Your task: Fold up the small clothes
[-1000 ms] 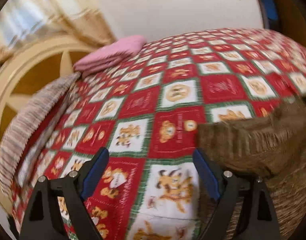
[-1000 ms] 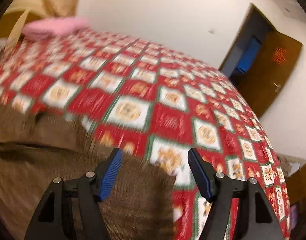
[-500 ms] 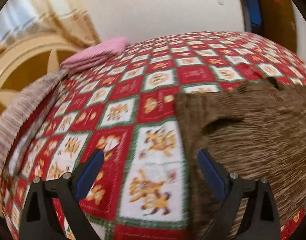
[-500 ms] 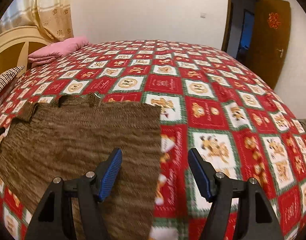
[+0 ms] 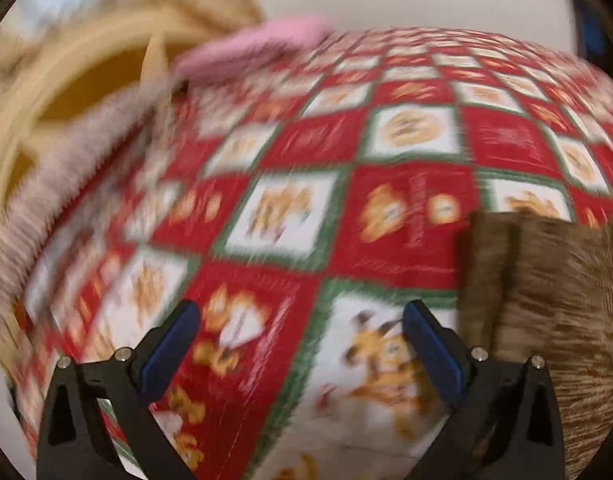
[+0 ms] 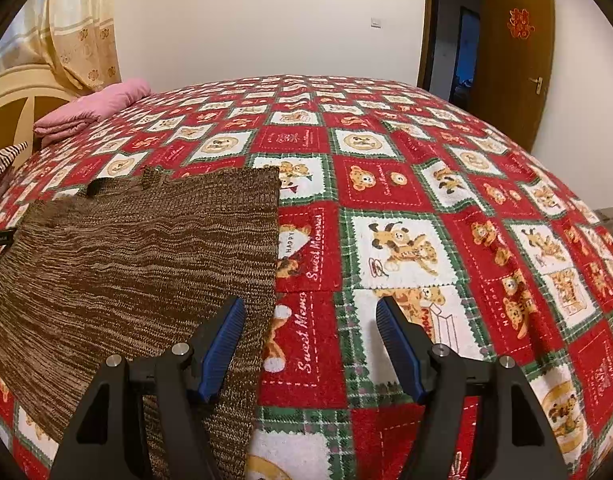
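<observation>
A brown knitted garment (image 6: 138, 256) lies flat on the red patterned bedspread (image 6: 386, 184); its right side edge runs straight toward me. In the blurred left wrist view its left edge (image 5: 546, 300) shows at the right. My right gripper (image 6: 310, 312) is open and empty, hovering over the garment's right edge, its left finger above the knit. My left gripper (image 5: 302, 320) is open and empty over bare bedspread (image 5: 306, 200), left of the garment.
A folded pink cloth (image 6: 94, 108) lies at the bed's far left near the cream headboard (image 6: 14, 96). A striped cloth (image 5: 66, 168) lies along the bed's left side. A wooden door (image 6: 514, 56) stands open at the far right.
The left gripper has swung left, so the garment slid to the right of its view. The right gripper moved slightly closer to the garment's right edge. Both stayed open.
</observation>
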